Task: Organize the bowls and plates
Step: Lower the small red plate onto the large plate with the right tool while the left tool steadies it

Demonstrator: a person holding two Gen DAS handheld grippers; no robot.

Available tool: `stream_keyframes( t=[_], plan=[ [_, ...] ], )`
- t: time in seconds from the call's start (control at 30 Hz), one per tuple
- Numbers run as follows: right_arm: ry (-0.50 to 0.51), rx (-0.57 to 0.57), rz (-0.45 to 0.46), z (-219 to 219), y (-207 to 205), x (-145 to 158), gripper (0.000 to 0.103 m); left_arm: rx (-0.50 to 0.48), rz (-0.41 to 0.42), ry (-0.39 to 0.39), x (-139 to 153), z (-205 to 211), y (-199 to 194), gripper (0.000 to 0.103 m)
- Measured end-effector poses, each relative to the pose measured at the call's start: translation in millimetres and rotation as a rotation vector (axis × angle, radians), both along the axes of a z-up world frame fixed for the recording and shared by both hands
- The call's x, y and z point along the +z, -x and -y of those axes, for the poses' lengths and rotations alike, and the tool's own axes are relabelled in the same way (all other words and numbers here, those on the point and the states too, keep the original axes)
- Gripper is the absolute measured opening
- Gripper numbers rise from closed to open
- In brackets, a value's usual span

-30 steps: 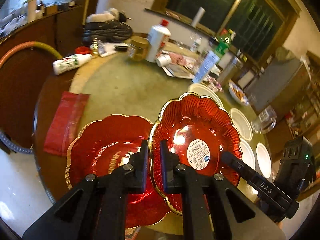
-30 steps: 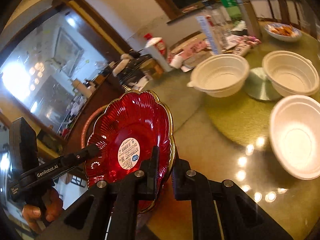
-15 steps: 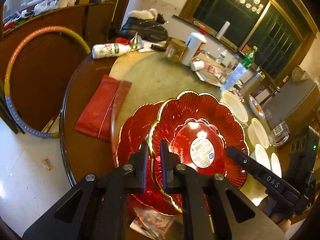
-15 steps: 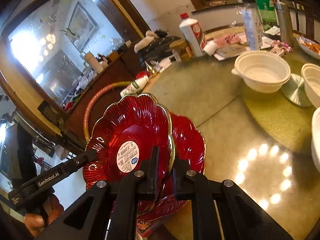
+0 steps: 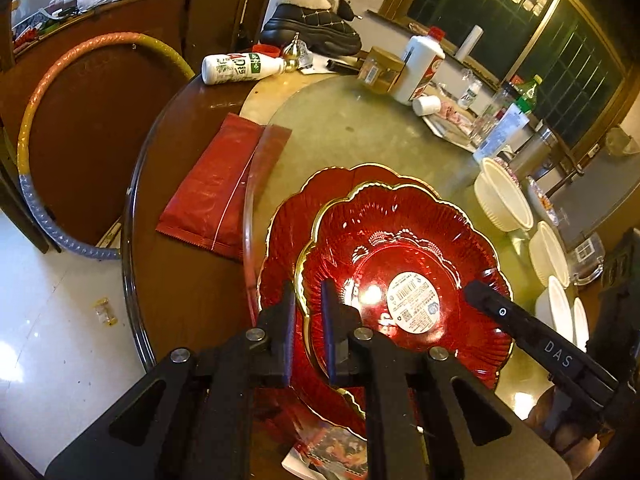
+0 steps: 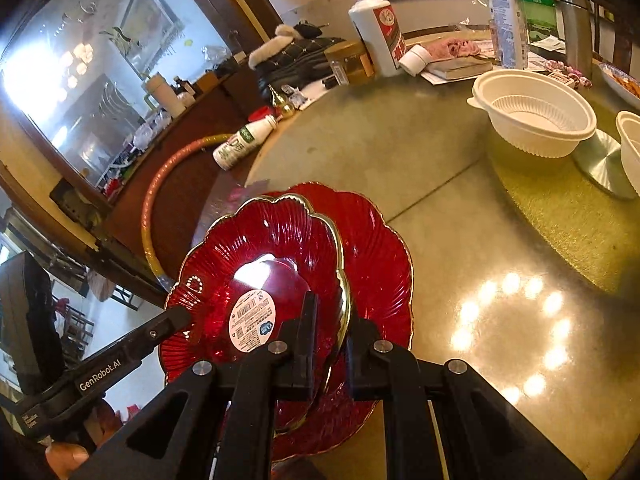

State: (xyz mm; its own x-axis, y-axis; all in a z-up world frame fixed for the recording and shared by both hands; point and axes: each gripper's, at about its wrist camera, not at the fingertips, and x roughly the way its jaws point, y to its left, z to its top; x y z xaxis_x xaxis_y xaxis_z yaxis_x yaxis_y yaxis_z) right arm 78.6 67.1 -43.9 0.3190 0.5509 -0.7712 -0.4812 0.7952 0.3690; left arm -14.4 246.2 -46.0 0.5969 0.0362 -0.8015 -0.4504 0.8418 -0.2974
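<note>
A red scalloped plate [image 5: 400, 240] with a gold rim and a white sticker is pinched at two opposite edges. My left gripper [image 5: 308, 304] is shut on its near rim, and my right gripper [image 6: 332, 316] is shut on the other side. The plate [image 6: 268, 240] sits tilted over a second, matching red plate [image 5: 296, 216] that lies on the table. Whether the two plates touch I cannot tell. In the right wrist view the lower plate [image 6: 380, 248] sticks out to the right. Several white bowls [image 5: 504, 200] stand further right, one of them ribbed [image 6: 532, 116].
A red foil packet [image 5: 216, 188] lies left of the plates near the round table's edge [image 5: 132, 240]. At the back are a lying bottle [image 5: 240, 66], a white liquor bottle [image 5: 420, 64] and a boot [image 5: 312, 24]. A hoop [image 5: 60, 80] leans beside the table.
Both grippers have carried the stickered plate down and across until it covers most of the second red plate, which earlier showed beside it.
</note>
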Motion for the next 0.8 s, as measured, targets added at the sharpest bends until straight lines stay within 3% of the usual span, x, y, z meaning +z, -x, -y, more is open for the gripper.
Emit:
stream_keyframes(
  t=[0.8],
  plan=[
    [0.099, 0.003, 0.045, -8.5, -3.7, -4.9, 0.013, -0.008, -0.053, -0.180, -3.7, 22.8, -6.0, 0.013]
  ],
)
